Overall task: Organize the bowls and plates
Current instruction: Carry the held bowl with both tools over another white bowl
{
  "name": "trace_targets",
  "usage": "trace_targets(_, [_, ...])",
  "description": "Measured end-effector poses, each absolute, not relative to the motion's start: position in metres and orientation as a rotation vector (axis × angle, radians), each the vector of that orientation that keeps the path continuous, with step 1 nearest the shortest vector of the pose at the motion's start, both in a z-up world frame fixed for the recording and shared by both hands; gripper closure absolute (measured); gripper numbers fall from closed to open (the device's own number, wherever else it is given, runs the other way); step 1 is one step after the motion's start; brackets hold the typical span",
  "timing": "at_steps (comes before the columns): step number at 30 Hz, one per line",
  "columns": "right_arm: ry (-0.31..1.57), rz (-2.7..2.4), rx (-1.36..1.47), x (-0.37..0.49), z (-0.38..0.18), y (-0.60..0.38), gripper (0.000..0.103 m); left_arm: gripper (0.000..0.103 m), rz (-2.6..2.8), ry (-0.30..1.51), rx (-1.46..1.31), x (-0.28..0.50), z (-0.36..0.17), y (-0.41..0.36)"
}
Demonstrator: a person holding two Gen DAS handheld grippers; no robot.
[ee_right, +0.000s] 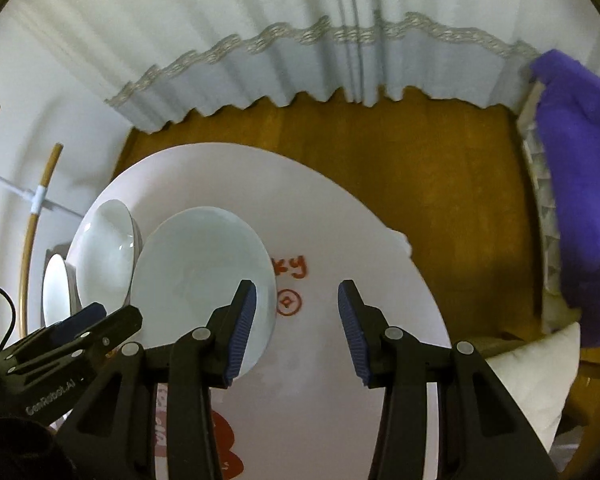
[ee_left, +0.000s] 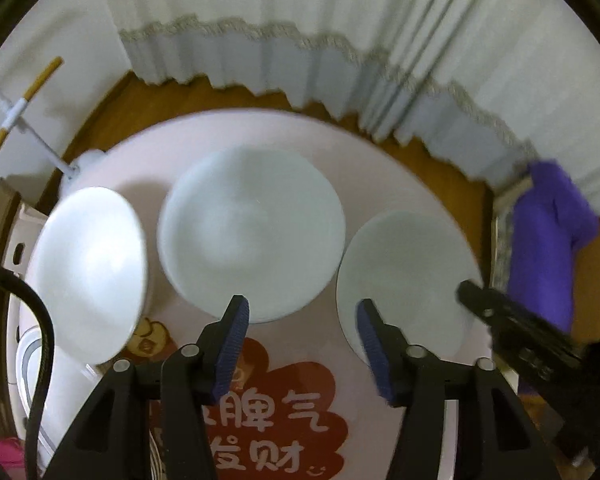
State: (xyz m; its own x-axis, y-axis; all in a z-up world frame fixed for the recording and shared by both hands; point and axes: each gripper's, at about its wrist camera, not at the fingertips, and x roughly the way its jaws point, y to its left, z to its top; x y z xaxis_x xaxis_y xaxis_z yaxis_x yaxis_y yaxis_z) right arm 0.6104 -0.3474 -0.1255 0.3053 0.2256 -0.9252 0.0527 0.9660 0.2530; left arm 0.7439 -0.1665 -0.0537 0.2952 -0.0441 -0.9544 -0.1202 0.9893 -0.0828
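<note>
Three white dishes stand in a row on the round pale table (ee_left: 360,168). In the left wrist view these are a deep bowl (ee_left: 88,272) at the left, a wide bowl (ee_left: 252,232) in the middle and a flat plate (ee_left: 404,280) at the right. My left gripper (ee_left: 304,320) hovers open above the gap between the middle bowl and the plate, holding nothing. My right gripper (ee_right: 296,312) is open over bare table (ee_right: 340,220), just right of the plate (ee_right: 200,280), and its left finger overlaps the plate's rim in view. The wide bowl (ee_right: 108,252) and the deep bowl (ee_right: 54,288) lie further left.
A red printed design (ee_left: 268,412) covers the near part of the table. White curtains (ee_right: 300,40) hang behind, over a wooden floor (ee_right: 440,200). A purple cloth (ee_right: 580,180) and a white pillow (ee_right: 540,380) lie at the right. A pole rack (ee_left: 20,104) stands at the left.
</note>
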Motion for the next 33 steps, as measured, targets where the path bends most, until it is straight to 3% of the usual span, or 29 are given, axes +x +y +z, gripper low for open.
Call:
trace_targets(10, [1.294,0.179,0.249,0.627,-0.136,-0.347,0.059,0.049,0.066,1.422,-0.268,0.769,-0.105,-0.174])
trace_targets(13, [1.305,0.203,0.245,0.63,-0.141,-0.347,0.06,0.061,0.039,1.436,-0.308,0.775,-0.118,-0.17])
trace_targets(19, [1.311,0.249,0.255,0.629,-0.143,-0.341,0.082,0.092,-0.032,1.416,-0.304,0.778,-0.12,-0.166])
trace_targets(22, [1.317,0.264,0.255,0.628,-0.142,-0.338,0.091,0.092,-0.051,1.397,-0.3,0.777,-0.122,-0.159])
trace_targets(33, [1.306,0.269,0.274,0.621,-0.141,-0.336,0.095,0.093,-0.061,1.41,-0.3,0.779,-0.135,-0.145])
